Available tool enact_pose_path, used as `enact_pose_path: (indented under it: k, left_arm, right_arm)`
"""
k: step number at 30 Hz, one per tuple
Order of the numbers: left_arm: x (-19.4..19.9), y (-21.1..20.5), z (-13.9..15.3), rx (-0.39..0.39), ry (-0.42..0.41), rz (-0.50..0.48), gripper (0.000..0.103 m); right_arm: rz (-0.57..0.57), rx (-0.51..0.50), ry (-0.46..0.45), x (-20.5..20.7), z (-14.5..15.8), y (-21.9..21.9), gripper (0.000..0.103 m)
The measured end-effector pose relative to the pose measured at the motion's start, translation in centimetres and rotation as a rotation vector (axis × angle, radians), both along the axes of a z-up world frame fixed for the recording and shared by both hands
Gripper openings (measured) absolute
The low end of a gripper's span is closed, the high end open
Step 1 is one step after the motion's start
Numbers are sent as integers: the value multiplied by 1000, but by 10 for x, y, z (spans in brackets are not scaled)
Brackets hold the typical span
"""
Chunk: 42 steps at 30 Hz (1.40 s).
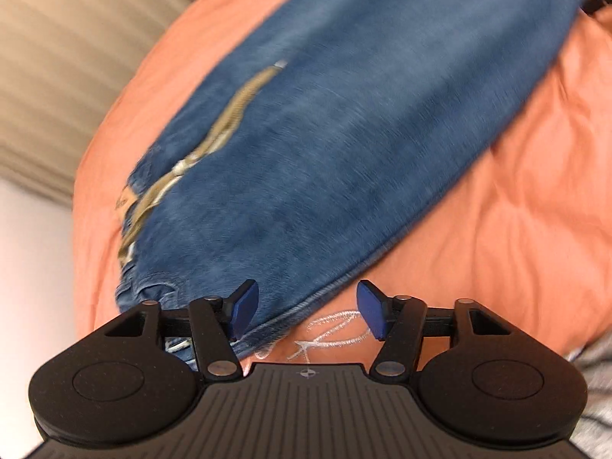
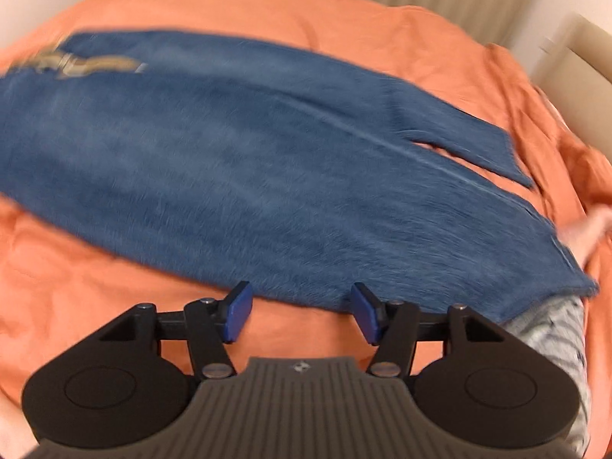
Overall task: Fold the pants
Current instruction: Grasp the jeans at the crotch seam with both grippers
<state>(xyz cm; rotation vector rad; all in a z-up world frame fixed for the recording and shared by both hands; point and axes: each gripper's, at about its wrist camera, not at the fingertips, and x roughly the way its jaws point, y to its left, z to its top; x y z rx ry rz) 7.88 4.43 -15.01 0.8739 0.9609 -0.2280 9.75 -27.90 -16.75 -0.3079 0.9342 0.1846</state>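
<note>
- we see the blue denim pants [image 1: 344,145] lying lengthwise on the orange bed cover [image 1: 516,210].
- left hand-held gripper [image 1: 308,311] and right hand-held gripper [image 2: 300,311]: both open, empty, at the near edge.
- risk: we might pinch the cover with the denim, or catch one layer only.

left hand-held gripper [image 1: 308,310] agape, right hand-held gripper [image 2: 302,313] agape

Readable text: none in either view.
White embroidery [image 1: 332,331]: looping stitched strokes on the orange bedcover [image 1: 516,229], lower centre of the left wrist view; they form no letters that can be read.
Tan patch [image 1: 124,201]: on the waistband of the jeans [image 1: 344,134], left of centre in the left wrist view; whatever is printed on it is blurred.
Crosshair mark [image 1: 307,373]: small round sign on the gripper body, bottom centre; the same sign [image 2: 300,366] shows in the right wrist view.
</note>
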Motion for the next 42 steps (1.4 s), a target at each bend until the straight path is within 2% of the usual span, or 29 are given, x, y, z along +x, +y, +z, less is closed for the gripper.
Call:
enact_pose_path:
  k: [3, 5, 8, 9, 10, 12, 14, 15, 16, 17, 19, 22, 29, 33, 36, 42]
  left_arm:
    - [2, -1, -12, 37, 13, -37, 71]
    - [4, -3, -18, 61, 17, -58, 72]
    - [10, -7, -25, 78, 15, -61, 70]
    - [11, -8, -24, 68, 1, -59, 62]
    - [12, -8, -22, 49, -13, -54, 43]
    - [12, -5, -14, -12, -53, -36, 26]
    - [11, -3, -7, -50, -111, -24, 19]
    - [10, -2, -2, -69, -136, -19, 17]
    - [10, -1, 3, -90, -161, -11, 16]
    - [11, 0, 9, -118, -183, 2, 15]
    - [14, 4, 24, -181, -218, 30, 15]
    - [25, 8, 44, -259, -251, 74, 15]
    - [72, 9, 64, -345, -277, 178, 15]
    - [95, 14, 64, -377, -277, 206, 15]
    - [115, 19, 57, -399, -246, 223, 14]
    - [150, 27, 28, -441, -141, 294, 13]
  right_arm:
    - [131, -79, 18, -1, -10, 18, 58]
    - [210, -162, -8, -2, -16, 31, 69]
    - [275, -247, -36, 2, -26, 41, 71]
    - [274, -260, -44, 4, -29, 42, 70]
    - [273, -266, -51, 7, -30, 41, 69]
    - [272, -274, -63, 11, -29, 38, 60]
    - [283, -269, -64, 12, -28, 42, 33]
    - [292, -269, -69, 13, -26, 42, 27]
    - [300, -277, -76, 14, -24, 44, 12]
    - [306, -280, -83, 15, -22, 44, 6]
    - [303, -269, -96, 21, -14, 43, 3]
    - [282, -245, -133, 31, 5, 40, 3]
    - [226, -253, -226, 86, 41, 43, 2]
    - [211, -280, -223, 126, 41, 51, 1]
    - [215, -301, -201, 146, 35, 57, 0]
    - [235, -317, -119, 188, 7, 68, 0]
